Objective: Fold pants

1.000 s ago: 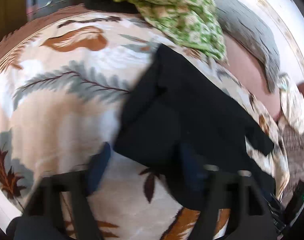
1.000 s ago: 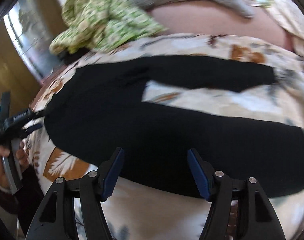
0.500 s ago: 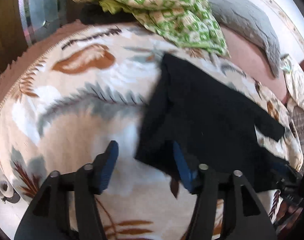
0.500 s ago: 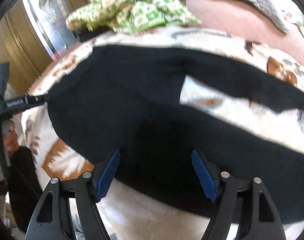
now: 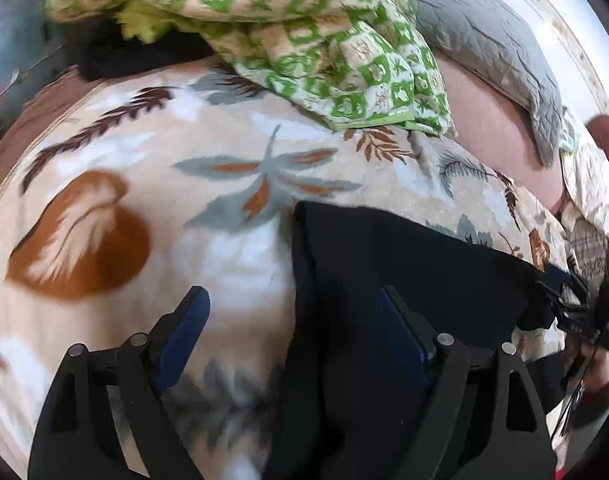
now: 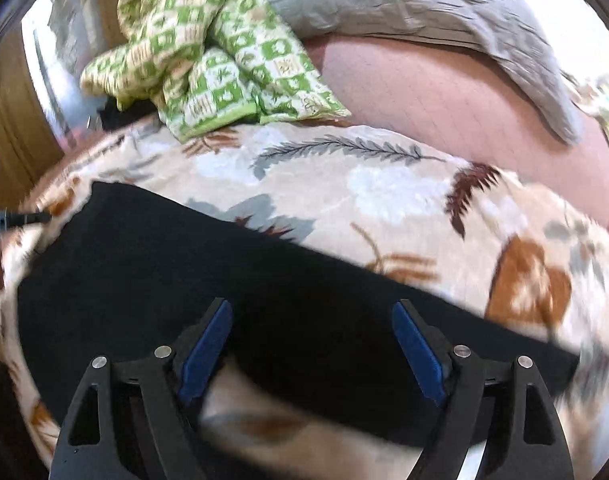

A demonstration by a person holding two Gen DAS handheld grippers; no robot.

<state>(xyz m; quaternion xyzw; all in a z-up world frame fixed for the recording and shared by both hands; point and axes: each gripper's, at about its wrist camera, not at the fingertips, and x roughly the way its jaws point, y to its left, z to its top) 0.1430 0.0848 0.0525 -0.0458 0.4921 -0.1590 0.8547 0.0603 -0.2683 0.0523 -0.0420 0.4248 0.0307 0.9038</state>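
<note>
Black pants [image 5: 404,272] lie flat on a leaf-patterned blanket [image 5: 144,168]. In the right wrist view the pants [image 6: 184,280] show as one long black band, the two legs stacked together. My left gripper [image 5: 296,332] is open, its jaws astride the waist-end edge of the pants. My right gripper [image 6: 312,344] is open and empty, low over the near edge of the pants. The right gripper also shows at the far right of the left wrist view [image 5: 572,312]. The left gripper's tip shows at the left edge of the right wrist view [image 6: 8,220].
A green checked cloth [image 5: 304,28] is bunched at the far side of the bed. A grey quilt [image 6: 424,12] and a pink sheet [image 6: 464,104] lie behind it. Wooden furniture [image 6: 8,120] stands at the left.
The two separate pant legs seen earlier now lie together as one band. Both grippers have shifted along the pants and remain open.
</note>
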